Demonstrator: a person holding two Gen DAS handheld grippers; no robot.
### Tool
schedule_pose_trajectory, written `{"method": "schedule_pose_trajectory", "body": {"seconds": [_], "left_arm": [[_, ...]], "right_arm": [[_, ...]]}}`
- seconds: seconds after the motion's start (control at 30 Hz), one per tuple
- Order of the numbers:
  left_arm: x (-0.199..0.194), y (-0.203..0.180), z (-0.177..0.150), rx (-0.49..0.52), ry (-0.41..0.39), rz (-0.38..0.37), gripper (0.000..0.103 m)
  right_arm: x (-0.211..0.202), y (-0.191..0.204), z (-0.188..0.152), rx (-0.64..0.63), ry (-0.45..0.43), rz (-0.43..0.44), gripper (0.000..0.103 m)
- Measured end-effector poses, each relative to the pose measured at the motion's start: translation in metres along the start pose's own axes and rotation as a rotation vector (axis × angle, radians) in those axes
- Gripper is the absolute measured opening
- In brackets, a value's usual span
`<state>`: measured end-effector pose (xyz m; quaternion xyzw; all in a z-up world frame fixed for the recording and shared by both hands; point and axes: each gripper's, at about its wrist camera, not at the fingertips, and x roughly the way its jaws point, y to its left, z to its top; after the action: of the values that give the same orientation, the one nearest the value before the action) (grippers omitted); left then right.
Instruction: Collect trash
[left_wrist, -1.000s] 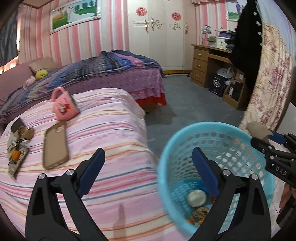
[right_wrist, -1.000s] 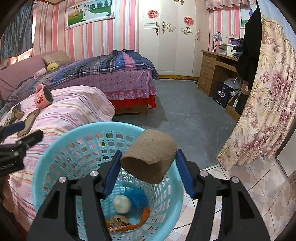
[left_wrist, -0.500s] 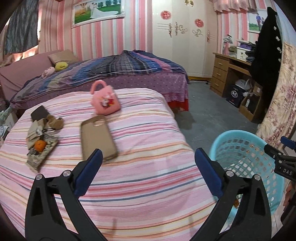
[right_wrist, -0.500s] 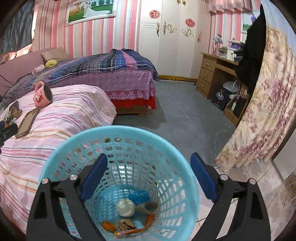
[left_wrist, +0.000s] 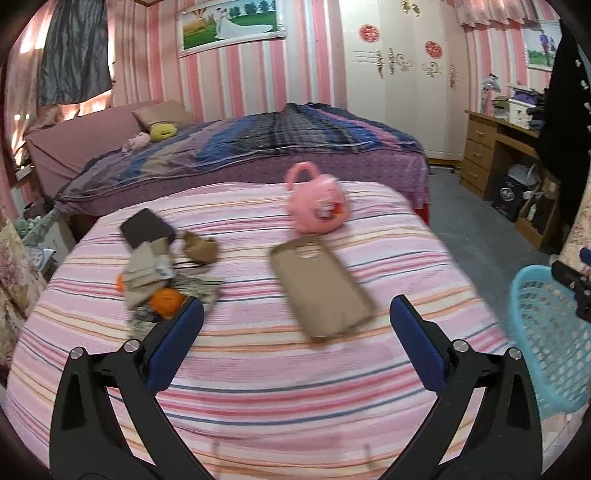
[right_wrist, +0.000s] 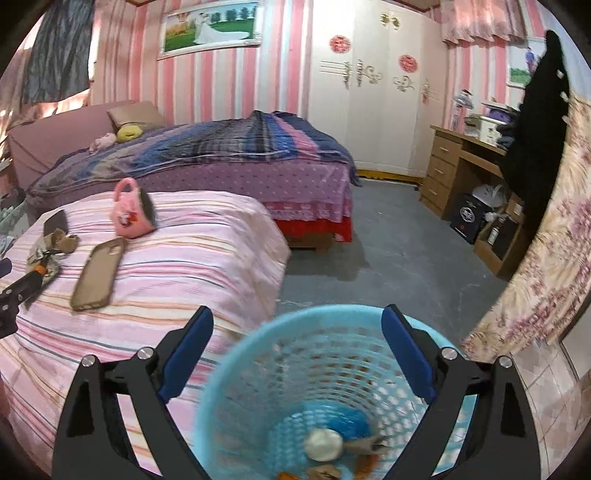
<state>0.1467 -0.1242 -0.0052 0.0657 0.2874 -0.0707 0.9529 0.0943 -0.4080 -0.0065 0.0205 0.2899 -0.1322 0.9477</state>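
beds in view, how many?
2: the pink striped bed right under the left tool, and the purple bed behind it along the wall. None seem hidden.

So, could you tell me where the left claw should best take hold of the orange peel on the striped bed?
Judging from the left wrist view, grip the orange peel across its rounded hump, coming down from above. It sits in the trash pile, paper scraps overlapping its far side, so the near side is freer. The left claw is open.
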Motion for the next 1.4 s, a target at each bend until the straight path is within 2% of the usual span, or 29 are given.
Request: {"method": "schedule_pose_trajectory", "body": {"seconds": [0.1,0.27,0.47,0.53,0.7,0.77,0.83,0.97,1.1,1.17,1.2,1.23,1.27,1.3,1.4], "left_arm": [[0.009,0.029,-0.002,-0.008,0.011,0.056,0.097],[0.029,0.084,-0.011,-0.098,0.076,0.086,0.097],[0.057,0.124,-0.024,-0.101,0.150,0.148,0.097],[0.065,0.131,-0.028,-0.107,0.181,0.146,0.097],[0.089,0.148,-0.030,-0.174,0.269,0.077,0.097],[0.098,0.149,-0.029,-0.192,0.291,0.053,0.093],[0.105,0.150,-0.032,-0.197,0.318,0.026,0.086],[0.103,0.141,-0.032,-0.152,0.301,0.023,0.069],[0.094,0.135,-0.033,-0.114,0.289,0.000,0.036],[0.090,0.132,-0.034,-0.104,0.286,-0.025,0.034],[0.086,0.128,-0.035,-0.091,0.283,-0.038,0.022],[0.084,0.124,-0.036,-0.072,0.285,-0.051,0.014],[0.080,0.118,-0.037,-0.054,0.283,-0.067,0.012],[0.076,0.115,-0.038,-0.042,0.281,-0.091,0.001],[0.065,0.104,-0.040,-0.013,0.280,-0.159,0.000]], "right_arm": [[0.003,0.026,0.005,-0.033,-0.001,0.023,0.090],[0.010,0.068,0.010,-0.075,0.009,0.062,0.090],[0.014,0.102,0.011,-0.091,0.021,0.108,0.090],[0.016,0.109,0.012,-0.090,0.025,0.123,0.091],[0.024,0.128,0.012,-0.089,0.041,0.147,0.090],[0.028,0.133,0.012,-0.089,0.048,0.154,0.090],[0.030,0.138,0.011,-0.094,0.055,0.159,0.090],[0.031,0.143,0.013,-0.102,0.056,0.161,0.090],[0.033,0.144,0.014,-0.106,0.056,0.156,0.090],[0.031,0.143,0.013,-0.106,0.053,0.153,0.090],[0.031,0.142,0.014,-0.105,0.052,0.154,0.090],[0.031,0.142,0.014,-0.104,0.050,0.154,0.090],[0.030,0.141,0.014,-0.102,0.049,0.155,0.090],[0.030,0.141,0.015,-0.101,0.046,0.156,0.090],[0.028,0.143,0.016,-0.106,0.040,0.163,0.090]]}}
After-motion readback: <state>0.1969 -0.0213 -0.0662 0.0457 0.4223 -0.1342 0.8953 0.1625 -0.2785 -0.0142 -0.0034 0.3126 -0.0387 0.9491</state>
